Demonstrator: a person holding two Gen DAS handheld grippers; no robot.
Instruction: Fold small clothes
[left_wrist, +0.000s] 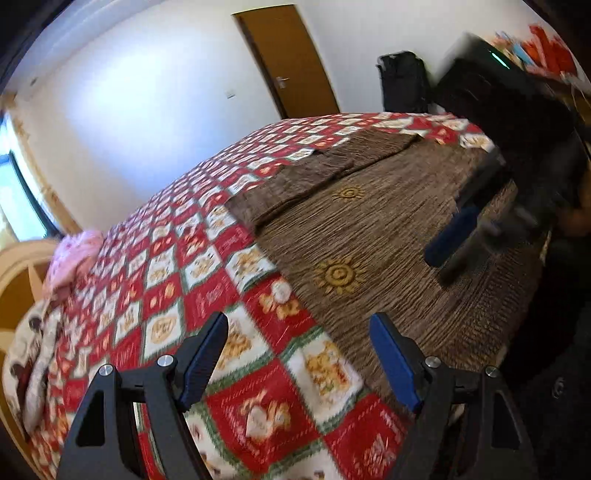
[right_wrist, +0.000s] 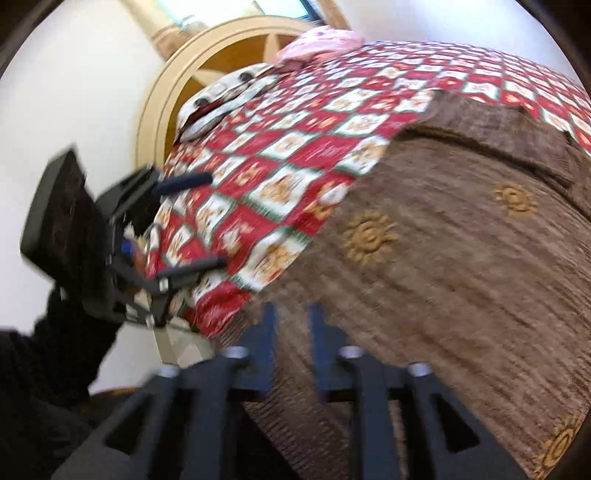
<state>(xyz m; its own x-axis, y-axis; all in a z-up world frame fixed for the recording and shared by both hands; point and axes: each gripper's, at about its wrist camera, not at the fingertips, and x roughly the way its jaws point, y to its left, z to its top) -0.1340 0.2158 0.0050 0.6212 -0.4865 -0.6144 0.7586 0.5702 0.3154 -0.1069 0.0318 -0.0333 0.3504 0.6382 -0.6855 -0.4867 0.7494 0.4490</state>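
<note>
Hovering: left gripper (left_wrist: 299, 328) wide, empty, over red-and-white checked bedspread (left_wrist: 177, 258)
Right gripper (right_wrist: 291, 314): narrow gap, empty
Brown sun-patterned cloth (right_wrist: 461, 258): folded far edge

Bedroom, daylight coming in from the window side

White walls (left_wrist: 155, 110) stood plain behind the bed, with a brown wooden door (left_wrist: 291, 59) shut at the far end and a light switch (left_wrist: 230, 95) beside it. A window (left_wrist: 18, 192) glowed bright by the curved cream headboard (right_wrist: 177, 85), and the bed wore a red-and-white checked bedspread (left_wrist: 207, 258), pillows (right_wrist: 221, 99) piled near the headboard.
</note>
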